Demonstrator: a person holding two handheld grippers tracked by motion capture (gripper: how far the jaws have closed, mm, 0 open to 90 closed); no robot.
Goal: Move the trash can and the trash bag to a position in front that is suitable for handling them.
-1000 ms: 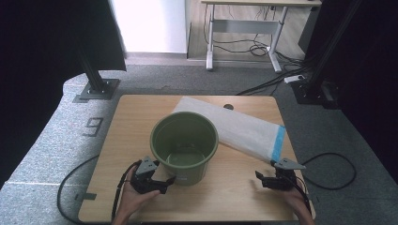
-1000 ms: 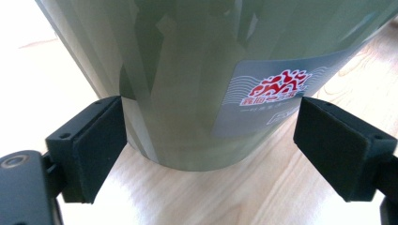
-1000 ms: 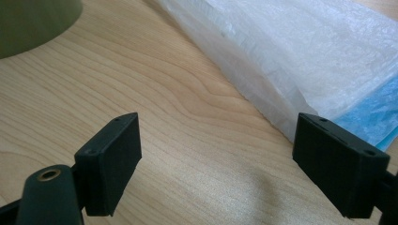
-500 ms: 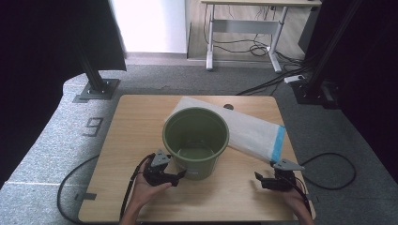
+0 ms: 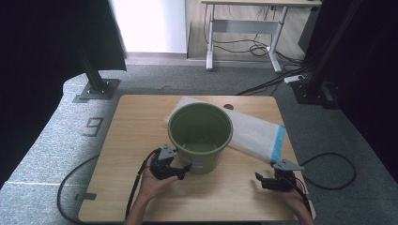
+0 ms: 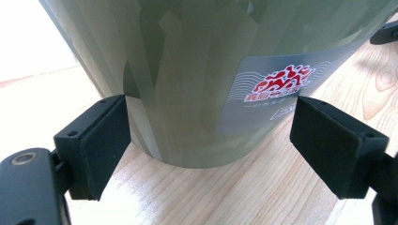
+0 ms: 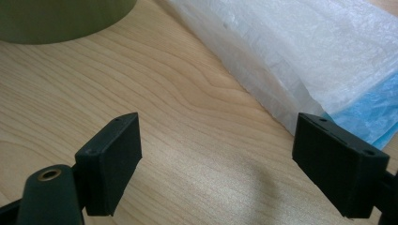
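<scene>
One bucket, olive green and empty, has slid rightward across the table over the last second, from nearer the left side to about the middle; it now overlaps more of the white bag lying behind it. The left gripper has travelled with it, so I judge it is pushing or steering the bucket rather than lifting it, probably toward the bag. In the left gripper view the jaws stand wide apart on either side of the bucket's base; the left pad looks to touch the wall, the right one stands clear. The right gripper has not moved: jaws spread, empty, low over bare wood, with the bag's blue edge just beyond one jaw.
</scene>
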